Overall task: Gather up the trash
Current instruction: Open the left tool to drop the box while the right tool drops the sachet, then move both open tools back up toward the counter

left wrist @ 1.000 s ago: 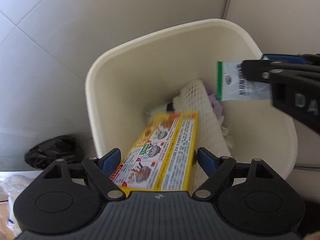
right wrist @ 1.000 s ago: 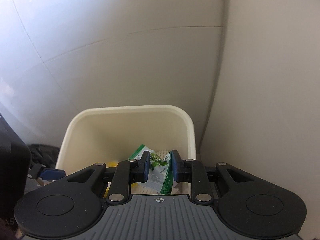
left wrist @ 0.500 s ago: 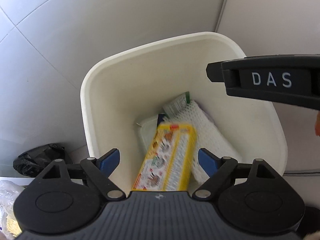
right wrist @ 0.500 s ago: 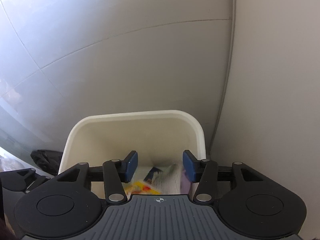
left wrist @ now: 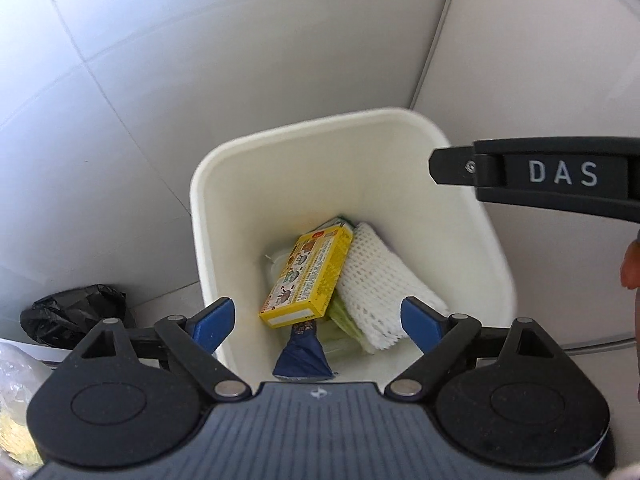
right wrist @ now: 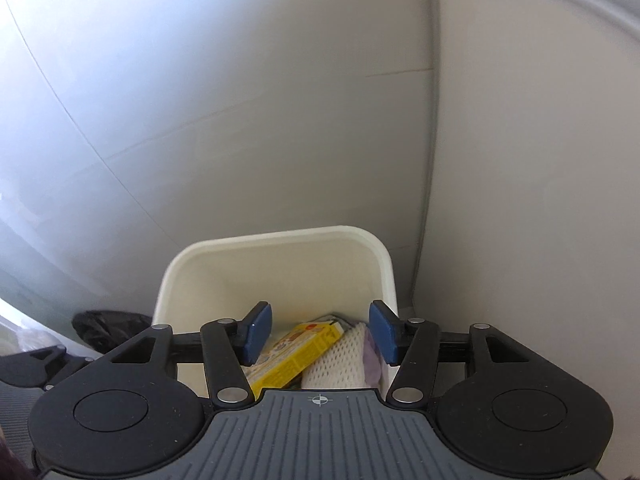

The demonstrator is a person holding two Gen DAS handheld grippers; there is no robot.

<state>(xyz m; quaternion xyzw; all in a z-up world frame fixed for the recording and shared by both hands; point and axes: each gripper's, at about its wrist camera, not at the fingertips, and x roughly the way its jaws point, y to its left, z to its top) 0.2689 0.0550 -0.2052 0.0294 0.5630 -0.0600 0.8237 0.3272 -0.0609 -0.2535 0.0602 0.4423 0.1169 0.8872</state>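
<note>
Hovering above bin rim (left wrist: 280, 136), both grippers' opening fingers (left wrist: 210, 322) empty.

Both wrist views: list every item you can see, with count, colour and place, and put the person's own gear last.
Rectangular plastic bin: one, cream, on the floor in the wall corner.
Printed cardboard box: one, yellow, lying in the bin.
Foam net sleeve: one, white, in the bin right of the box.
Foil wrapper: one, dark blue, in the bin below the box.
Crumpled plastic bag: one, black, on the floor left of the bin.
Left gripper: black with blue pads, above the bin, jaws opening, nothing between them.
Right gripper: same colours, above the bin, jaws opening, empty.
</note>
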